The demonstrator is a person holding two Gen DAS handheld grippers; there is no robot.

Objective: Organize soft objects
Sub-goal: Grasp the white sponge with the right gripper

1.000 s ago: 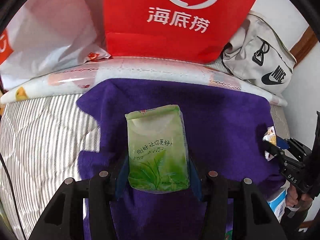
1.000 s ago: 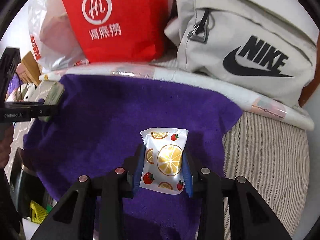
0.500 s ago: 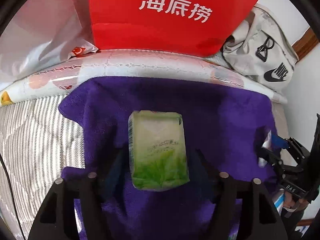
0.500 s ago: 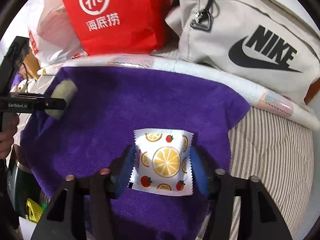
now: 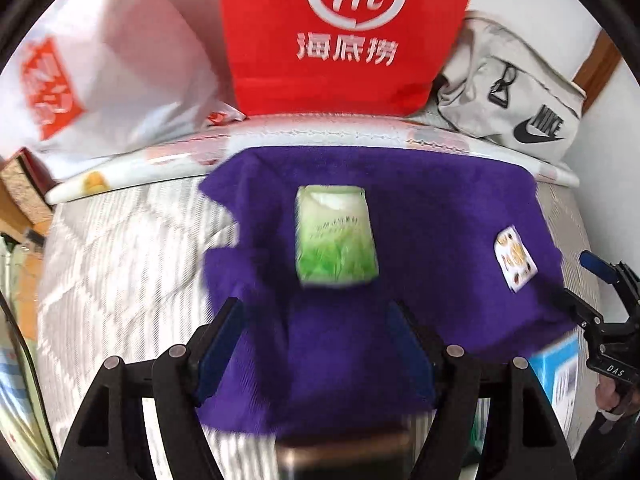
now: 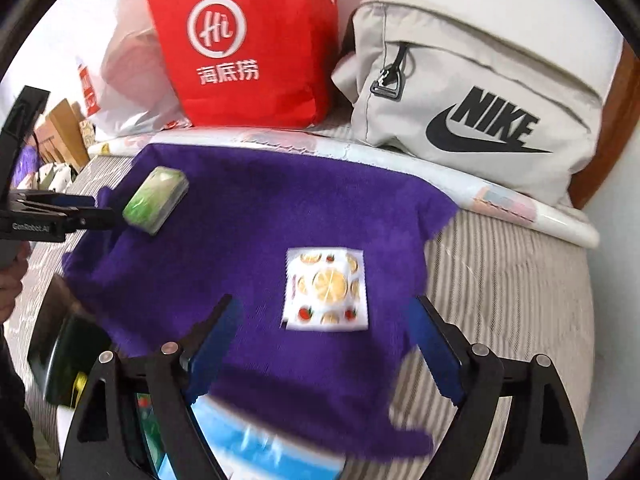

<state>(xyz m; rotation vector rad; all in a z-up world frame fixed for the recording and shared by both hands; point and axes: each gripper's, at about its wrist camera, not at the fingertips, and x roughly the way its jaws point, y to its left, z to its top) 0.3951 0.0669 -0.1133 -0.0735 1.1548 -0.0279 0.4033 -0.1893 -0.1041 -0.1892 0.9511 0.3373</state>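
Packs [image 5: 336,236] [image 6: 325,289] flat, sealed, on purple towel [image 5: 420,208].

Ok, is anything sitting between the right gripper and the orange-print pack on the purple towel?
No. The right gripper is open, and only bare purple towel lies between its fingers and the orange-print pack.

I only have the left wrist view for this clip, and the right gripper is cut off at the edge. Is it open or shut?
Observer: Open. The right wrist view shows the right gripper with its jaws spread wide.
Operator: Is it touching the fruit-print packet?
Observer: No. The fruit-print packet lies flat on the purple towel between the fingers, clear of both.
Operator: Anything under that gripper?
Observer: A blue-and-white package sits at the towel's near edge, just below it.
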